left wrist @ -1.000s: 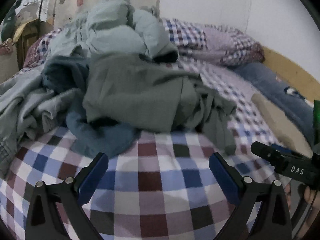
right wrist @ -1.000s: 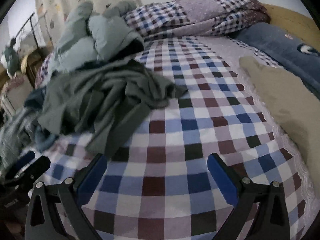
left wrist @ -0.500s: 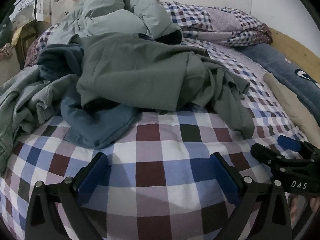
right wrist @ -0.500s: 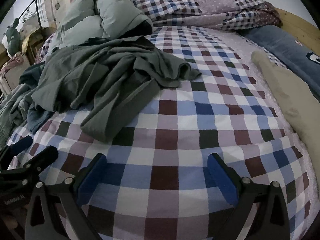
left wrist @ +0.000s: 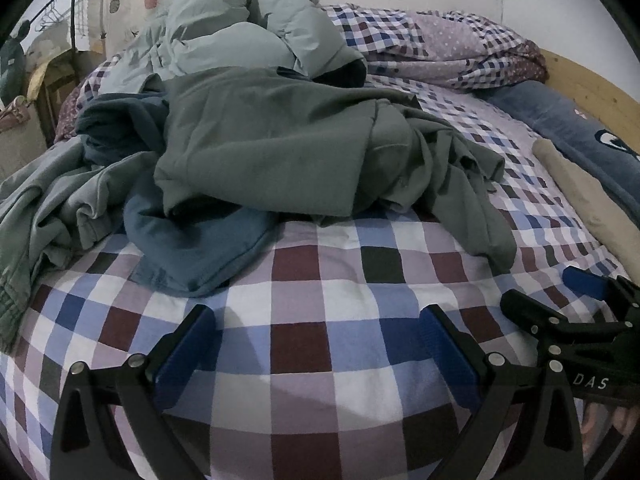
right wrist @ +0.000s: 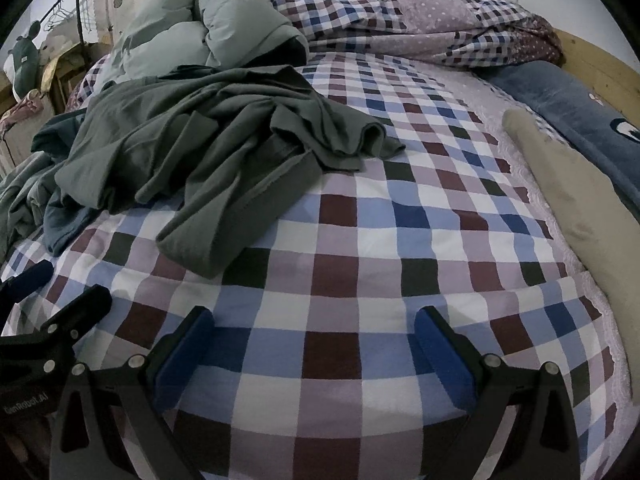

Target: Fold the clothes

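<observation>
under the green garment (left wrist: 280, 160), a blue one (left wrist: 192, 248) half hidden; left gripper (left wrist: 316, 356) and right gripper (right wrist: 312, 352) released.

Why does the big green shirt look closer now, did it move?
No. The green shirt lies on the same squares of the checked sheet, beside the puffy jacket. The right gripper came nearer, fingers open.
</observation>
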A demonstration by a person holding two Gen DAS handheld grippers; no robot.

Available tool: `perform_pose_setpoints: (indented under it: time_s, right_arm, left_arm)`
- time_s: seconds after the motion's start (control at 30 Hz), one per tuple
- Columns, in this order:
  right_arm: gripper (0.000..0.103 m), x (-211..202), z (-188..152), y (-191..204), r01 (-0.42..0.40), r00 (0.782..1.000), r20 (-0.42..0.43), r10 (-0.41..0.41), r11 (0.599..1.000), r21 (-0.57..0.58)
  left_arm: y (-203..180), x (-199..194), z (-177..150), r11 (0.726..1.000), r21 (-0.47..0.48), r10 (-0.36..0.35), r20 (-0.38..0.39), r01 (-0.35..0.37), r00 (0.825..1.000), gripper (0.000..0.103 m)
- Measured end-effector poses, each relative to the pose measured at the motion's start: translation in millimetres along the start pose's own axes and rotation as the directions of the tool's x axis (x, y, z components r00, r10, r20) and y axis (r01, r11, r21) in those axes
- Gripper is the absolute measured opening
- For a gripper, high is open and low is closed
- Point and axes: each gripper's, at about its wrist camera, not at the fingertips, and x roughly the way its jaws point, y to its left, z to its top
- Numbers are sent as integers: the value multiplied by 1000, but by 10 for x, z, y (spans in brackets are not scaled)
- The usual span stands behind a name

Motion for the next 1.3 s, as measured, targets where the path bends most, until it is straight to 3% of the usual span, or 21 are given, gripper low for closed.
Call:
perform_pose_setpoints:
  time_s: [1.3]
  right_arm:
    - [103, 15, 1, -13, -6, 1000, -1, 6, 1000, 6]
  left_arm:
    - [11, -1, -3, 1000, -14, -10, 0, 10, 1000, 103]
